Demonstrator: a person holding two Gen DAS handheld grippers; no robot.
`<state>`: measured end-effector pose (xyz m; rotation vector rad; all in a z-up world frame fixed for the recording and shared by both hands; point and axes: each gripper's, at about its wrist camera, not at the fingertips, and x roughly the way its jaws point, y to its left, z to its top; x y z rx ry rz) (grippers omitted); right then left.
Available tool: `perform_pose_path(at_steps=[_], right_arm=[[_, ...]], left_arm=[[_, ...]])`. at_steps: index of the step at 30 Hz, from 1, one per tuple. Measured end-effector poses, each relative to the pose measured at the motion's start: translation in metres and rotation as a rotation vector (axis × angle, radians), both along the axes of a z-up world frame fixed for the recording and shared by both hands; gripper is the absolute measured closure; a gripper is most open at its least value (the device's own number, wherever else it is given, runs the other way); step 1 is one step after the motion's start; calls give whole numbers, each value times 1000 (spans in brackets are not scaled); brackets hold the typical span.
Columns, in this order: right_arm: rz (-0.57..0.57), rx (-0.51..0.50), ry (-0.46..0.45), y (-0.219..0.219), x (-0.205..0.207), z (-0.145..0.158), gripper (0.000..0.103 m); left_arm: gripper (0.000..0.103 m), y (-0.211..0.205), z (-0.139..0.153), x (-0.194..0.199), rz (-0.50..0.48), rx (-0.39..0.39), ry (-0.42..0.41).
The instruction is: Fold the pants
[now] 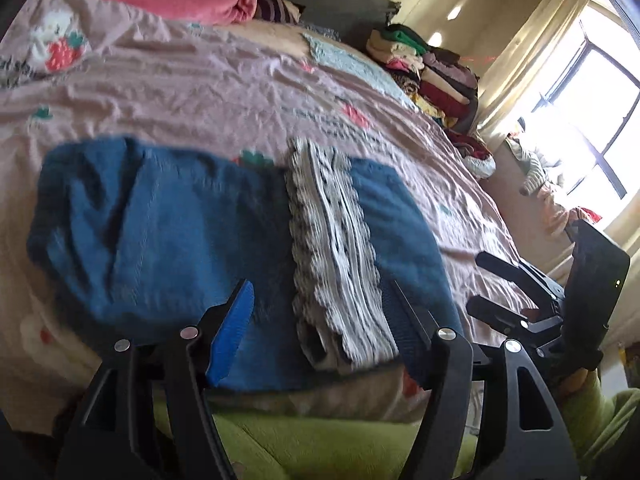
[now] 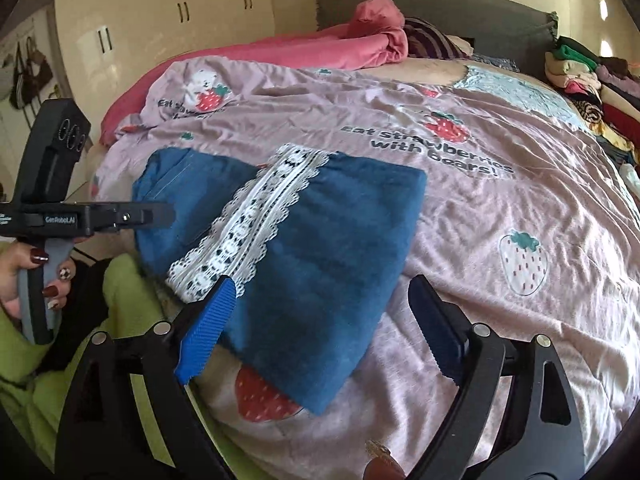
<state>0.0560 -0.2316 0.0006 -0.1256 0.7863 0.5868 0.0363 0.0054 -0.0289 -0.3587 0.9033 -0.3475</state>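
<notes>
Folded blue pants (image 2: 304,248) with a white lace band (image 2: 256,216) lying on the pink strawberry bedspread (image 2: 520,184) near the bed's front edge. Left hand-held gripper (image 1: 320,320) just short of the bundle, jaws apart, nothing clamped; near edge of the cloth, blurred, possibly brushing a fingertip. Right hand-held gripper (image 2: 320,320) hovering over the bundle's near corner, jaws wide apart, empty. Stack of folded clothes (image 1: 432,76) well apart at the far side.
</notes>
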Motion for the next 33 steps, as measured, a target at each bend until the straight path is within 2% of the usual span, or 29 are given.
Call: perform_pose_path(at_steps=[3,8,9,10,12,14,17,21,23,26,29,33], right_arm=[[40,-8,4,10,-5,-4,22],[96,-14,42,19,-6,-16,42],[103,-20,61,21,-6,-21,43],[102,-26,73,22,-5,-25,43],[98,-32,95,22,-4,-33,43],[94,-39,104,22,-4,-37,43],[102,-35,99,22,-6,-35,43],[115,-33,71,26,-10,-28,43],[107,-37,73,25,-8,-30,43],[80,-85,95,24,-4,-39,43],[67,-95,121,21,-2,-50,43],[62,-105,120,23,-2,-50,43]], left_arm=[[38,-6,-10,-2,-14,12,38],[38,-20,-29,1,-52,-1,105],[38,-23,-32,4,-56,3,115],[42,-26,-36,7,-58,6,126],[56,-34,-41,11,-72,13,127],[74,-38,-45,13,-72,29,129],[82,-36,-41,8,-78,62,105],[83,-40,-28,-6,-106,174,51],[83,-36,-29,-5,-100,172,56],[71,-35,-33,-2,-93,190,60],[69,-36,-33,-1,-99,187,60],[69,-37,-32,-1,-102,193,53]])
